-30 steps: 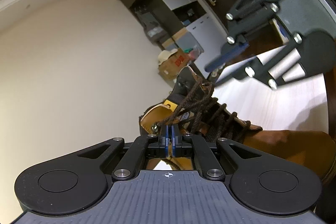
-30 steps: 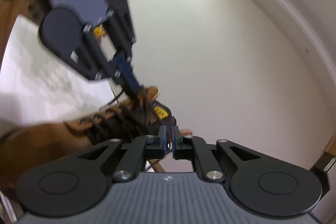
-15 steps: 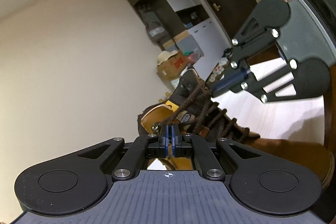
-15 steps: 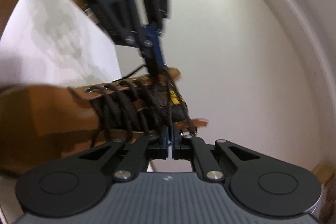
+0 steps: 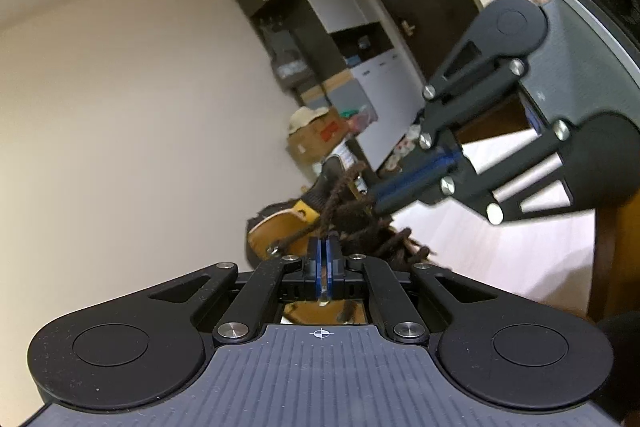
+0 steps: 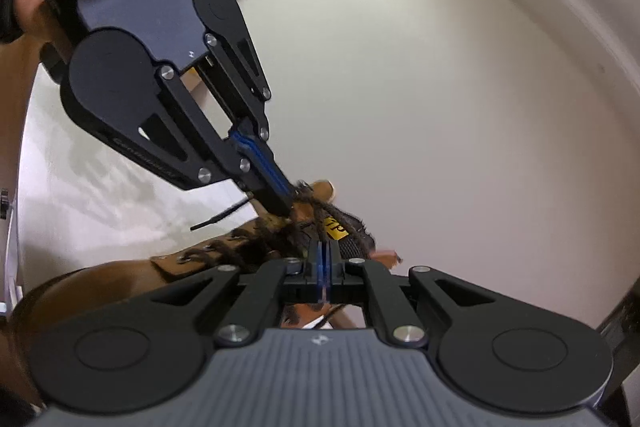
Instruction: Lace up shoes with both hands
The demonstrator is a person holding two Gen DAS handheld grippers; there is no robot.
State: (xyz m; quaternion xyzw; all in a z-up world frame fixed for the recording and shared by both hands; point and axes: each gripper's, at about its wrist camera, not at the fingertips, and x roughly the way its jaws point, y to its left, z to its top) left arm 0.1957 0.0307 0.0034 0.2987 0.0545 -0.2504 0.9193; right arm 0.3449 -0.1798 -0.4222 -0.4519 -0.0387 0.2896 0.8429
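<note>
Clearly, the tan leather lace-up boot [image 6: 120, 279] lies on its side on the pale tabletop [image 5: 500, 247], its collar and black mesh tongue toward the cream wall. In the right wrist view it sits low, running from 9 o'clock toward the centre.

Both grippers are closed at the top eyelets. The left gripper [image 6: 285, 202], entering from 10 o'clock, has its blue pads pinched together on a strand of the dark brown braided lace [image 5: 340, 187]. The right gripper [image 5: 374, 201], entering from 3 o'clock in the left wrist view, is likewise fully closed where the lace bunches at the tongue.

By my judgement the lace is soft, limp and rough-textured, so it should grip well but go slack whenever tension drops. The best hold is near the stiff black aglet [image 6: 208, 223], which points toward 9 o'clock. The boot looks stiff and fairly heavy, likely to stay put under gentle pulls.

A yellow tongue label [image 6: 335, 227] carries dark lettering, unreadable here.
</note>
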